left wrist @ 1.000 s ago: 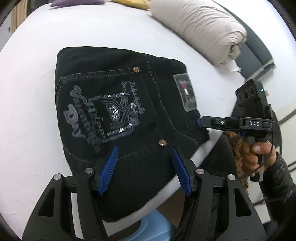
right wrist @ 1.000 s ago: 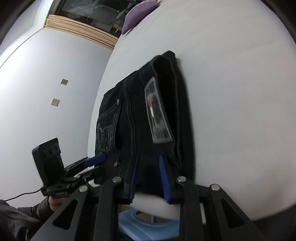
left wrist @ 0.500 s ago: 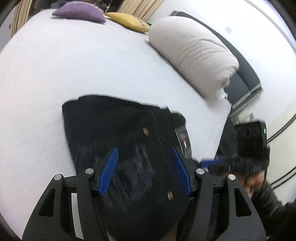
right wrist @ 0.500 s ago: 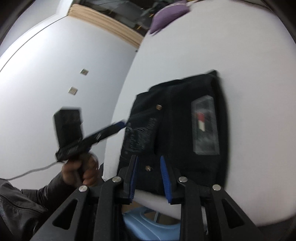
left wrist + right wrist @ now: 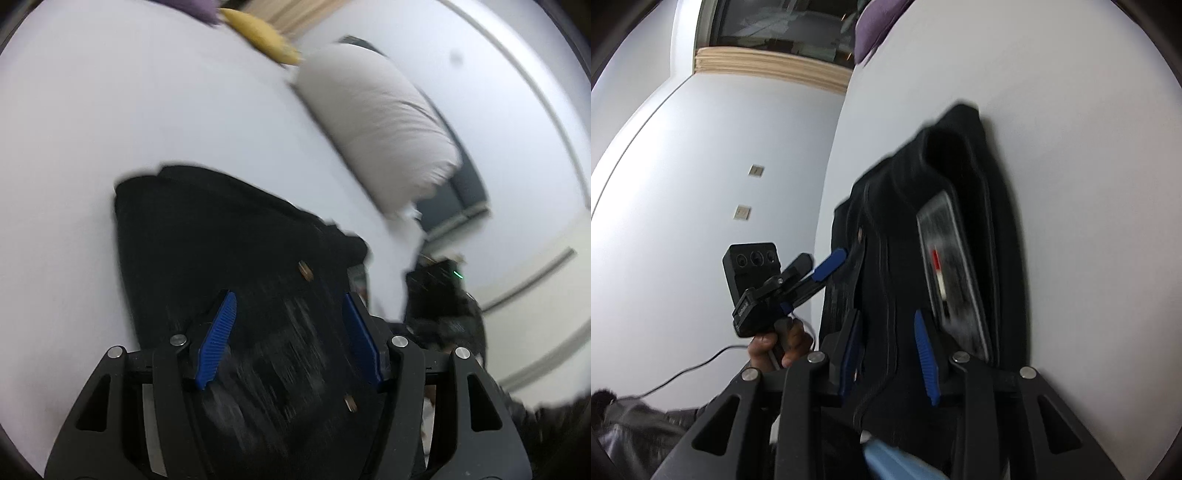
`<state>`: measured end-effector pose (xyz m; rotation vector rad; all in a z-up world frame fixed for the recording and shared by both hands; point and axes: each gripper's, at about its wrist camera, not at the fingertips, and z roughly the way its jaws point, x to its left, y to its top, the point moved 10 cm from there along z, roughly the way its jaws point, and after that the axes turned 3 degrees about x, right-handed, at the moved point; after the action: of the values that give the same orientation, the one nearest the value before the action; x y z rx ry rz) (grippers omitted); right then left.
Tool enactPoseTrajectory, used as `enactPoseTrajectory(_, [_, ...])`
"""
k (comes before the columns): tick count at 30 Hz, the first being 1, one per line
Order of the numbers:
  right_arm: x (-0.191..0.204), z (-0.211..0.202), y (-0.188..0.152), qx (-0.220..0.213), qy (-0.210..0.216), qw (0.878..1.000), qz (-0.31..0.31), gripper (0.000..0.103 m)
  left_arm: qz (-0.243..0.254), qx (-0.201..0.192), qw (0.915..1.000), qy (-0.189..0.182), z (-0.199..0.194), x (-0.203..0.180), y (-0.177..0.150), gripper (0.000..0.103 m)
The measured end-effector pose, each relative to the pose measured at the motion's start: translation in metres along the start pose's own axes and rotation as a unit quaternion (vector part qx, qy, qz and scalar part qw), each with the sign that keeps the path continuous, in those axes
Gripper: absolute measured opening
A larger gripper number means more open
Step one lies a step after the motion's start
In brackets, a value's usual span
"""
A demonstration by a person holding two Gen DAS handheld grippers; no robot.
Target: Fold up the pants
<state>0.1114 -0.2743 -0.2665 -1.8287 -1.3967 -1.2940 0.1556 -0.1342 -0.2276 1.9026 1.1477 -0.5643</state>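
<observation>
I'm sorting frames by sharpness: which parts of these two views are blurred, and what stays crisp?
Left wrist view: the black pants and the rolled duvet are smeared by motion, and the pocket print is only streaks; the left gripper stays sharp. Right wrist view: milder blur on the pants' patch; the right gripper is crisp.

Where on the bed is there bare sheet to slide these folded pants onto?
Bare white sheet lies left of and beyond the black pants, up to the yellow cushion; more lies right of them in the right wrist view. It is crowded toward the rolled duvet and at the near edge, where both claws sit.
</observation>
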Motion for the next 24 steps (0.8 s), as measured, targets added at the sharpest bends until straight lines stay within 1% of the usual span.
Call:
enactPoseTrajectory(1, [0.0,-0.002,-0.007,0.004,0.004,1.0,-0.001,0.033,0.011,0.007,0.9997,-0.02,-0.004,-0.006,-0.014,0.058])
enactPoseTrajectory(2, [0.0,-0.003,-0.013,0.007,0.012,1.0,0.0,0.033,0.018,0.011,0.9994,-0.028,-0.008,-0.008,-0.025,0.058])
enactPoseTrajectory(3, [-0.001,-0.007,-0.019,0.008,0.023,1.0,0.003,0.033,0.026,0.018,0.9985,-0.045,-0.012,-0.012,-0.04,0.058])
enactPoseTrajectory(5, [-0.003,-0.016,-0.029,0.003,0.041,0.999,0.01,0.033,0.03,0.021,0.9971,-0.066,-0.019,-0.016,-0.061,0.058])
enactPoseTrajectory(7, [-0.004,-0.024,-0.038,-0.003,0.053,0.998,0.016,0.033,0.033,0.009,0.9958,-0.085,-0.027,-0.02,-0.078,0.058])
enactPoseTrajectory(9, [-0.006,-0.032,-0.047,-0.008,0.053,0.998,0.019,0.033,0.022,0.009,0.9946,-0.101,-0.031,-0.024,-0.089,0.058])
enactPoseTrajectory(11, [-0.011,-0.039,-0.056,-0.014,0.05,0.998,0.024,0.037,0.015,0.012,0.9934,-0.113,-0.028,-0.029,-0.099,0.058])
enactPoseTrajectory(14, [-0.019,-0.044,-0.063,-0.014,0.043,0.998,0.032,0.037,0.02,0.013,0.994,-0.107,-0.021,-0.032,-0.1,0.058])
enactPoseTrajectory(16, [-0.018,-0.045,-0.068,-0.012,0.021,0.999,0.024,0.038,0.009,0.02,0.9938,-0.109,-0.026,-0.033,-0.097,0.059])
enactPoseTrajectory(17, [-0.016,-0.052,-0.067,-0.018,0.016,1.0,0.017,0.041,0.006,0.024,0.9944,-0.102,-0.036,-0.03,-0.094,0.059])
enactPoseTrajectory(18, [-0.013,-0.058,-0.065,-0.027,0.007,1.0,0.008,0.051,0.007,0.028,0.9951,-0.095,-0.043,-0.031,-0.094,0.06])
enactPoseTrajectory(19, [-0.011,-0.067,-0.059,-0.04,-0.003,0.999,0.003,0.061,0.011,0.026,0.9963,-0.081,-0.052,-0.029,-0.091,0.066])
enactPoseTrajectory(20, [-0.01,-0.072,-0.054,-0.048,-0.008,0.999,0.0,0.065,0.013,0.013,0.9971,-0.074,-0.059,-0.028,-0.084,0.072])
enactPoseTrajectory(21, [-0.008,-0.077,-0.045,-0.058,-0.014,0.998,-0.004,0.069,0.013,-0.006,0.9976,-0.068,-0.071,-0.024,-0.076,0.083])
enactPoseTrajectory(22, [-0.008,-0.079,-0.036,-0.062,-0.019,0.998,-0.007,0.07,0.012,-0.018,0.9978,-0.063,-0.076,-0.021,-0.071,0.092])
enactPoseTrajectory(24, [-0.009,-0.069,-0.018,-0.059,-0.029,0.998,-0.007,0.071,0.002,-0.031,0.9988,-0.039,-0.083,-0.006,-0.057,0.093])
